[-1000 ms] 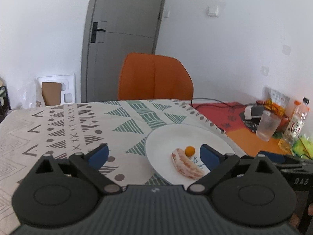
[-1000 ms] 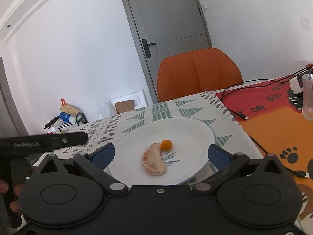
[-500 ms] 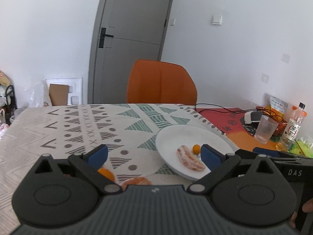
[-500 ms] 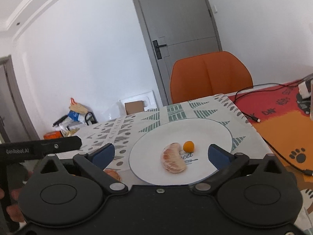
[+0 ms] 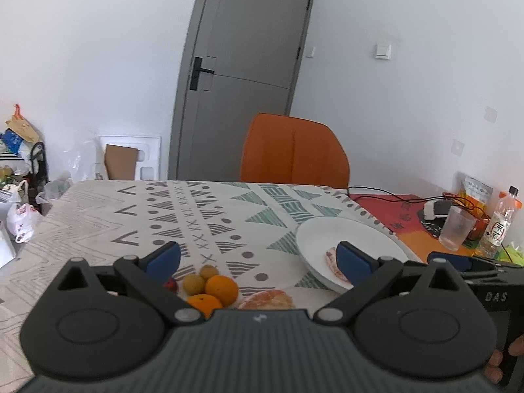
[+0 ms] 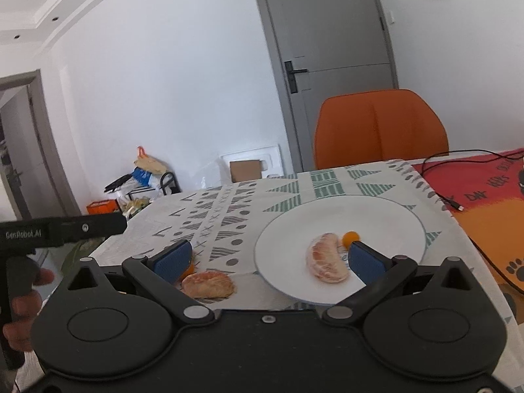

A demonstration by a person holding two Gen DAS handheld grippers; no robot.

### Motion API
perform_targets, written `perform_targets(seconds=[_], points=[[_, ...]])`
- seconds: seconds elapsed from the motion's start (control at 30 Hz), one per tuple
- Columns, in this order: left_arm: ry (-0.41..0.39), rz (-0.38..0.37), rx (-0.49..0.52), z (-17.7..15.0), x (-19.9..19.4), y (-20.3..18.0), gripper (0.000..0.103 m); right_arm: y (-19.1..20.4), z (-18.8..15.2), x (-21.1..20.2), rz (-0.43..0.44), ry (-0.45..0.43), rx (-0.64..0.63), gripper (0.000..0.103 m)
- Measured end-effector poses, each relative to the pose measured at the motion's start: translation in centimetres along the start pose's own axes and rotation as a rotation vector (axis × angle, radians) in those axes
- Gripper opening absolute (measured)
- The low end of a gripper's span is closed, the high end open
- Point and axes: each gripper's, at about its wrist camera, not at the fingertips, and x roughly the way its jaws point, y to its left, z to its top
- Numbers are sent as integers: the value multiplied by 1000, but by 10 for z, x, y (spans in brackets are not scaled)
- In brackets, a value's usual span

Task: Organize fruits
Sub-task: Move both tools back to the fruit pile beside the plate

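Note:
A white plate (image 6: 393, 219) (image 5: 363, 235) holds a peeled citrus segment (image 6: 326, 258) and a small orange fruit (image 6: 349, 237). To its left on the patterned tablecloth lie two oranges (image 5: 222, 290), two small yellow-green fruits (image 5: 193, 282), a red bit (image 5: 170, 284) and another peeled citrus piece (image 5: 267, 299) (image 6: 208, 284). My left gripper (image 5: 258, 260) is open above this loose pile. My right gripper (image 6: 268, 258) is open, its right finger over the plate's near part. Neither holds anything.
An orange chair (image 5: 294, 154) stands at the table's far side. On the red mat to the right are a plastic cup (image 5: 457, 227), a bottle (image 5: 497, 226) and cables (image 6: 439, 177). Bags and boxes (image 5: 19, 177) clutter the floor at left.
Both grippers have pulled back and risen, so the loose fruit pile has come into view near the front edge. Nothing was grasped; the fruit on the plate lies unmoved.

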Motion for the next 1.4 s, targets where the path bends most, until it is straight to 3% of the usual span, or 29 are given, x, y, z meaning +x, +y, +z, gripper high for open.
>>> perform_targets(seconds=[0.57,0.9,1.3,1.4], points=[[-9,128,-85,-11,-21,52,103,27,-11,15,50,65,-56,103],[15,144,-115,-24,-18,67,100,36,-15,23,90,100,-61,96],[80,151,-170,-43,9,80,66,47,-16,48,154,157,-68,73],[106,165,-168,-46,16,82,65,52,-17,57,171,175,-71,68]])
